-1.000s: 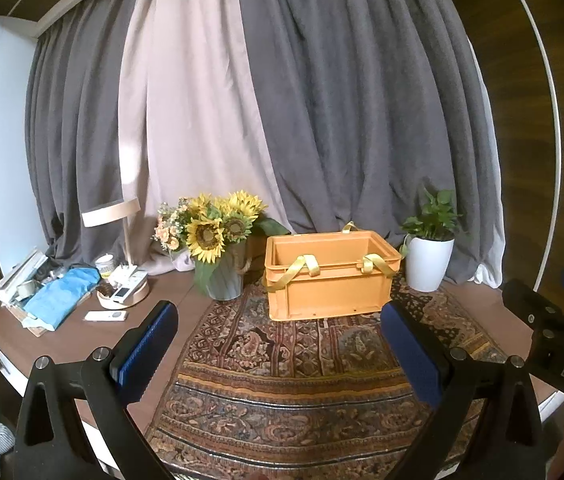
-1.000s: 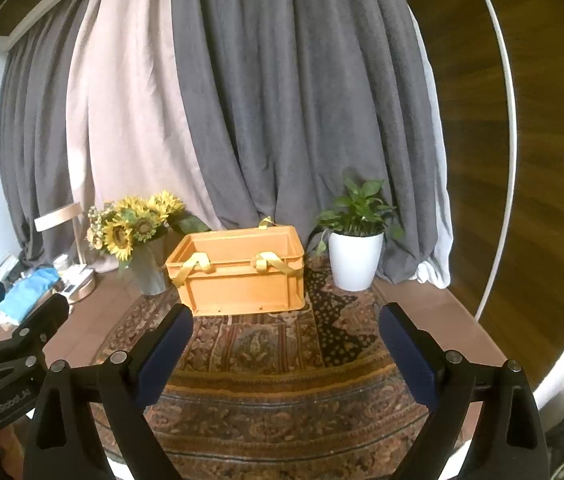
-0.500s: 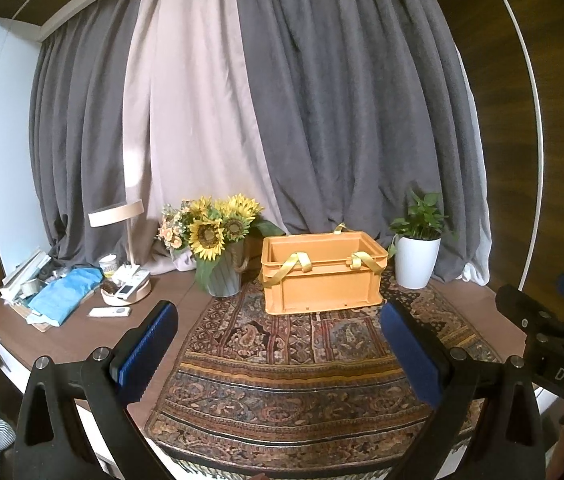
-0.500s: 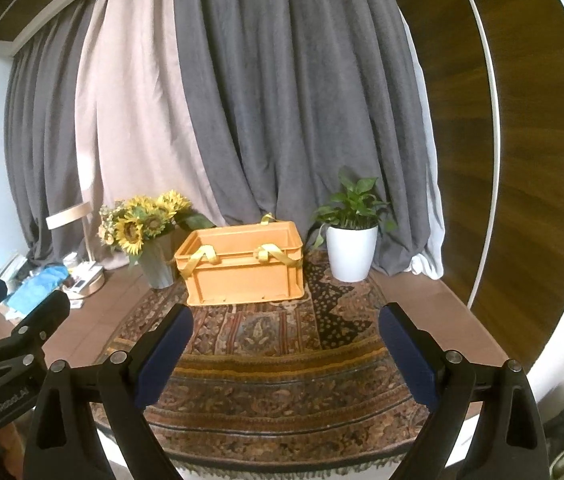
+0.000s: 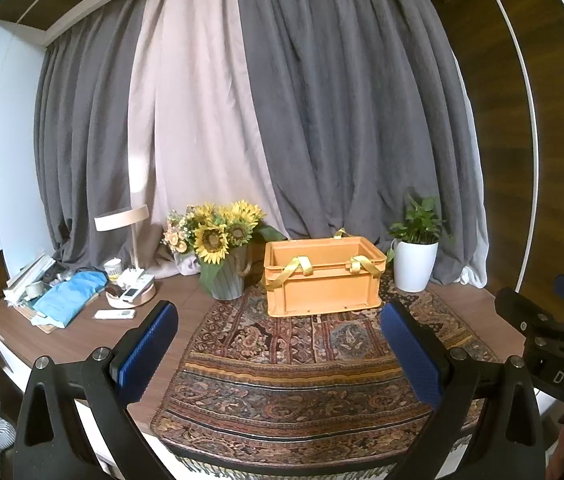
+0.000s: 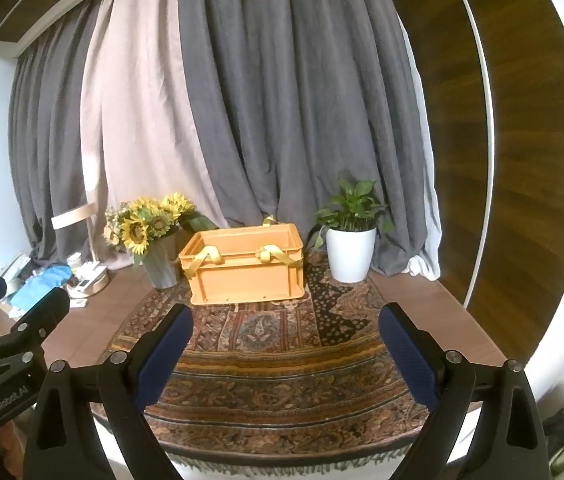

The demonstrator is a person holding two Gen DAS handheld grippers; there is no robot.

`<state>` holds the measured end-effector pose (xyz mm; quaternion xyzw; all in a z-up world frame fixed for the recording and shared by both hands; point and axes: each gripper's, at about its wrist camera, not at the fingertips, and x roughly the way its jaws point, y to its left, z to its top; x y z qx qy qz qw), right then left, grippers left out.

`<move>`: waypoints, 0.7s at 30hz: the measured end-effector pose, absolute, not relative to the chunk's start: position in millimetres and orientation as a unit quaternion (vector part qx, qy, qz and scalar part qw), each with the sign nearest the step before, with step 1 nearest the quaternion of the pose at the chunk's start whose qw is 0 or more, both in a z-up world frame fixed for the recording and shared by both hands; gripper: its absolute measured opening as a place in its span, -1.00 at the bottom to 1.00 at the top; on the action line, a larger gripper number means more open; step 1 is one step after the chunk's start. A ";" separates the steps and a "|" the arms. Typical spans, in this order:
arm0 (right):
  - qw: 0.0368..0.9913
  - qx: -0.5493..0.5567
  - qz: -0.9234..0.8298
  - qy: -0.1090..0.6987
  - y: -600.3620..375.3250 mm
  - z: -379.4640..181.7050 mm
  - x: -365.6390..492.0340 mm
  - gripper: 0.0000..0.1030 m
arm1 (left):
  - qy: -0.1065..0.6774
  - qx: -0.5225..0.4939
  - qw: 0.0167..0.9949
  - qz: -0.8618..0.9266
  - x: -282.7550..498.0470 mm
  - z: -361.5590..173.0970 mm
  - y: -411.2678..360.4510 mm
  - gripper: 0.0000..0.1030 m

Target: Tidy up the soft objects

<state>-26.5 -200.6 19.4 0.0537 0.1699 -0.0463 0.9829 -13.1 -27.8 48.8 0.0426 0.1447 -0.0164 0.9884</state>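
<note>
The orange crate (image 5: 323,276) sits at the back of the rug (image 5: 302,364) on my worktop (image 5: 81,340), between sunflowers (image 5: 217,236) and a potted plant (image 5: 416,256). My left tongs (image 5: 277,356) and right tongs (image 6: 282,354) both gape wide, holding nothing.

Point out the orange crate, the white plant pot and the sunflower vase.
orange crate (image 5: 322,294): left wrist view, front wall.
white plant pot (image 6: 350,254): right wrist view, side of pot.
sunflower vase (image 5: 226,280): left wrist view, vase body.
</note>
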 end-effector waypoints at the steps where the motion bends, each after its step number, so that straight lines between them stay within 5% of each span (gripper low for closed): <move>1: 0.983 0.054 -0.046 0.169 -200.8 19.6 -27.2 0.84 | 0.144 0.043 0.989 -0.016 -13.8 49.6 -28.1 1.00; 21: 0.983 0.056 -0.049 0.170 -204.4 21.7 -30.6 0.84 | 0.142 0.046 0.988 -0.022 -17.8 52.4 -34.0 1.00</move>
